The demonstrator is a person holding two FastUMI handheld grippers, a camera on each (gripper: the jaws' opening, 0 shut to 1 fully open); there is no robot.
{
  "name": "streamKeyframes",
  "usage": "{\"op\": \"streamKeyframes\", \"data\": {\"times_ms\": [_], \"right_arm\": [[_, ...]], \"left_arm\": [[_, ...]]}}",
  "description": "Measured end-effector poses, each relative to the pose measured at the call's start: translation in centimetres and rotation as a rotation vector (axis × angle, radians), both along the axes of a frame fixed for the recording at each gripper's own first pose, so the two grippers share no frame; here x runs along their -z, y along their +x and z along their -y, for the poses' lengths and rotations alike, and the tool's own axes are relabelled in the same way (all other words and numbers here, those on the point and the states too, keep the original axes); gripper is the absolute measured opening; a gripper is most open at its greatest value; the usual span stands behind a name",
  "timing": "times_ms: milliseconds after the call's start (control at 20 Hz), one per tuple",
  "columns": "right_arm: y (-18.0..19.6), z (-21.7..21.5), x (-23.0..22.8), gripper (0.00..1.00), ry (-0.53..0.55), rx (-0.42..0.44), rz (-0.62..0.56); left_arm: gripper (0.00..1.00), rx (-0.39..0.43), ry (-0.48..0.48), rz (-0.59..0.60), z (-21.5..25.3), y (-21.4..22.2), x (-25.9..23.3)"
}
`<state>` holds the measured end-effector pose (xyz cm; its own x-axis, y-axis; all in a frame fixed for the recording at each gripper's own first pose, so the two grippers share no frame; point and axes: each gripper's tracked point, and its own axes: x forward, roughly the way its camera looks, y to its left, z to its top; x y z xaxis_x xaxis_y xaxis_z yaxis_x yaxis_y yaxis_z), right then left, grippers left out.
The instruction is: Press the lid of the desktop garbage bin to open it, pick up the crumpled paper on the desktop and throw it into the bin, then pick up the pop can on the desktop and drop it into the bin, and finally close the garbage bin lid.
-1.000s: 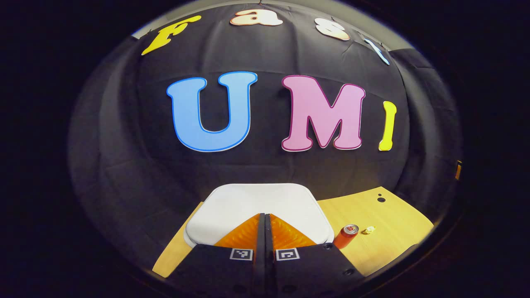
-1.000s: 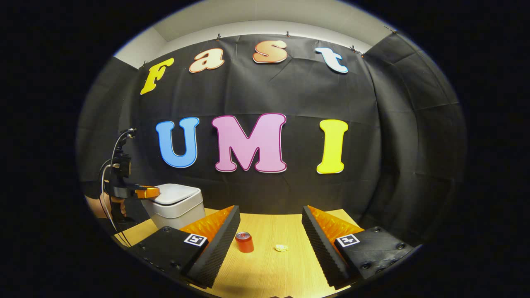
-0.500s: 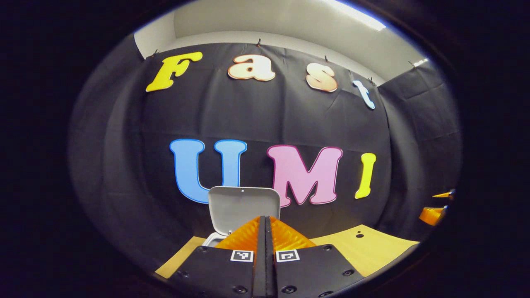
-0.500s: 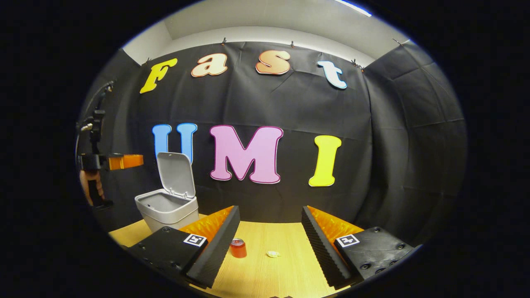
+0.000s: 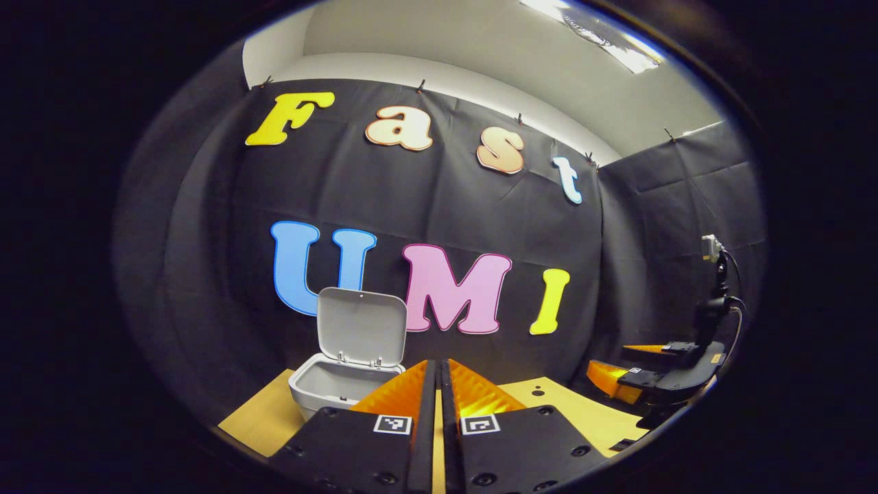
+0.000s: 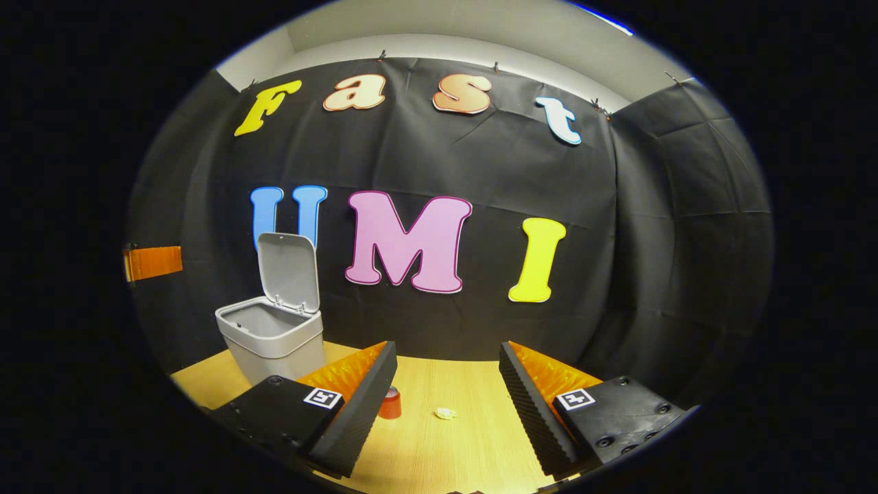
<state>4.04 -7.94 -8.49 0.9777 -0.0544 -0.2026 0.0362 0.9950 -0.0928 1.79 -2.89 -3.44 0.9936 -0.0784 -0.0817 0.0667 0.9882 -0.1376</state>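
Observation:
The grey desktop bin point(image 6: 272, 339) stands at the left of the wooden desk point(image 6: 439, 446), its lid point(image 6: 288, 272) raised upright against the wall. In the left gripper view the bin point(image 5: 339, 385) sits just ahead and left of my left gripper point(image 5: 437, 370), whose fingers are shut on nothing. My right gripper point(image 6: 447, 357) is open above the desk. Between its fingers lie the red pop can point(image 6: 390, 403), partly behind the left finger, and the small crumpled paper point(image 6: 446, 413). The left gripper's fingers point(image 6: 152, 262) show at the far left, above the bin. The right gripper point(image 5: 655, 377) shows at the right edge.
The black cloth wall closes off the back and right side of the desk. Two small dark holes mark the desk point(image 5: 535, 392) near its far right corner.
The bin lid sprang from flat shut to upright open. My left gripper lifted off the lid and drew back and left. The right gripper edged closer to the can and paper.

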Motion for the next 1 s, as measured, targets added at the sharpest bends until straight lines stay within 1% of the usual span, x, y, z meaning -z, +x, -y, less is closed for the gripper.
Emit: {"op": "streamKeyframes", "data": {"times_ms": [50,150,200,250,300,350,400,550,600,700,800,1000], "right_arm": [[0.2,-0.2,0.4,0.97,0.005,-0.008,-0.013],[0.7,-0.2,1.1,0.97,0.012,-0.015,-0.030],[1.0,-0.1,1.5,0.97,0.007,-0.016,-0.036],[1.4,0.2,1.7,0.97,0.000,-0.016,-0.040],[1.9,0.3,1.9,0.97,-0.005,-0.016,-0.044],[2.3,0.6,2.3,0.97,-0.007,-0.018,-0.051],[2.8,0.8,2.8,0.97,-0.007,-0.020,-0.062],[4.6,1.4,5.7,0.97,0.021,-0.028,-0.143],[5.2,1.5,7.3,0.97,0.026,-0.035,-0.193],[6.2,1.8,11.4,0.97,-0.008,-0.054,-0.316],[6.9,1.6,15.5,0.98,-0.050,-0.121,-0.430],[8.0,2.2,20.8,0.98,-0.060,-0.152,-0.620]], "left_arm": [[0.11,-0.001,0.003,-0.016,0.1,-0.2,0.6],[0.21,0.008,0.009,-0.036,0.6,-0.6,1.3],[0.39,-0.003,0.019,-0.040,0.3,-0.7,1.5],[0.43,-0.010,0.032,-0.045,0.2,-1.0,1.7],[0.68,-0.024,0.048,-0.054,0.1,-0.8,2.1],[0.93,-0.039,0.061,-0.060,0.0,-1.9,2.3],[0.95,-0.053,0.071,-0.068,-0.4,-1.5,2.4],[0.95,-0.050,0.087,-0.090,0.3,-1.7,3.0],[0.95,-0.053,0.094,-0.096,0.2,-1.9,3.2],[0.94,-0.057,0.103,-0.101,0.2,-2.0,3.3],[0.95,-0.051,0.106,-0.117,0.4,-1.9,3.8],[0.95,-0.077,0.118,-0.149,0.0,-1.5,4.8]]}}
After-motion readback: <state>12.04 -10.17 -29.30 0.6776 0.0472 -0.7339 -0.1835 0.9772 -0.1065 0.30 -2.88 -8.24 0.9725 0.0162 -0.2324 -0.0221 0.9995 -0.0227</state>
